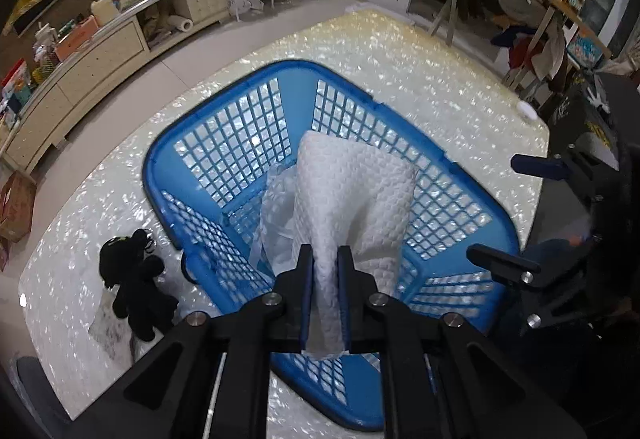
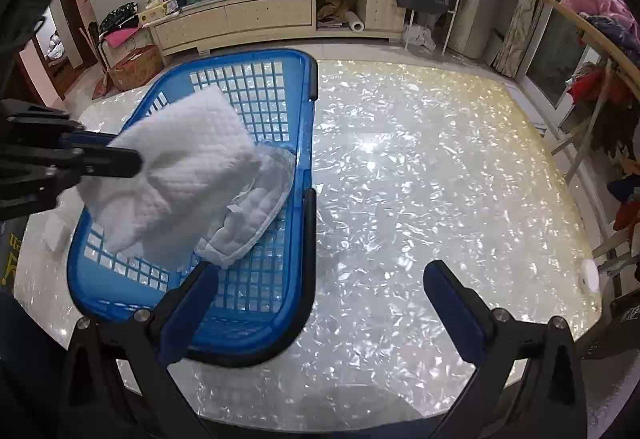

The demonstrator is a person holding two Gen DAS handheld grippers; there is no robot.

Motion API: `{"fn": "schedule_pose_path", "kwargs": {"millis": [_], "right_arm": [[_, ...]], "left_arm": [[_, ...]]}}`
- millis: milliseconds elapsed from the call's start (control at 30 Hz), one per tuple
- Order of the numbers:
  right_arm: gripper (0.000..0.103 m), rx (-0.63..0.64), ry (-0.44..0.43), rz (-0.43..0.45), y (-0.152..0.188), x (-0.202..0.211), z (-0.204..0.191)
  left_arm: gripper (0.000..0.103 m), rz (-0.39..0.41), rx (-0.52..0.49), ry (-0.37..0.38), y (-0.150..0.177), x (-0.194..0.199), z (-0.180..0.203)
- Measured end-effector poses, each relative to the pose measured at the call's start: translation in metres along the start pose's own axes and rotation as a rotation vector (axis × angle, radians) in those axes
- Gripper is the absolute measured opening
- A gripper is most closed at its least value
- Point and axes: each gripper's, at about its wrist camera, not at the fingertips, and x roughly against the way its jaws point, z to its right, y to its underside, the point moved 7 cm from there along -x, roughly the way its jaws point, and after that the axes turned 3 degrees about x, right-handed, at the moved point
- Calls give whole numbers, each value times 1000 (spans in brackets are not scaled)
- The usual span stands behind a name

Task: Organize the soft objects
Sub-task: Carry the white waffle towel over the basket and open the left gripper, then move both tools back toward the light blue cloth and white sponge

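Left wrist view: the left claw (image 1: 325,259) is clamped on a white quilted cloth (image 1: 352,191), which hangs ahead of its fingers over the blue lattice basket (image 1: 224,143). Beneath the cloth, inside the basket, lies a translucent white pouch (image 1: 276,199). A black plush toy (image 1: 136,279) rests on the pearly surface (image 1: 440,79), left of the claw. Right wrist view: the right claw (image 2: 320,275) stands wide apart, holding nothing, with the basket at its left finger.
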Motion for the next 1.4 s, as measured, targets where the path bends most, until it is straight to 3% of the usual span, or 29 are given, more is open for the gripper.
{"fn": "schedule_pose_path", "kwargs": {"millis": [333, 700, 767, 833, 900, 1200, 1400], "right_arm": [[103, -22, -16, -33, -3, -20, 1], [103, -38, -32, -34, -5, -21, -2], [103, -36, -38, -34, -5, -20, -3], [103, -37, -41, -33, -5, -19, -6], [103, -37, -44, -29, -5, -18, -5], [103, -49, -43, 0, -6, -3, -4], [103, -41, -52, 22, -7, 12, -14]], "left_arm": [[10, -52, -59, -4, -15, -46, -12], [12, -75, -77, -66, -24, -64, -23], [21, -67, -95, -86, -26, -64, -25], [40, -46, -123, -107, -28, -60, -23], [49, -35, -127, -124, -30, -56, -23], [55, 18, -99, -157, -25, -13, -23], [84, 82, -56, -176, -6, 27, -21]]}}
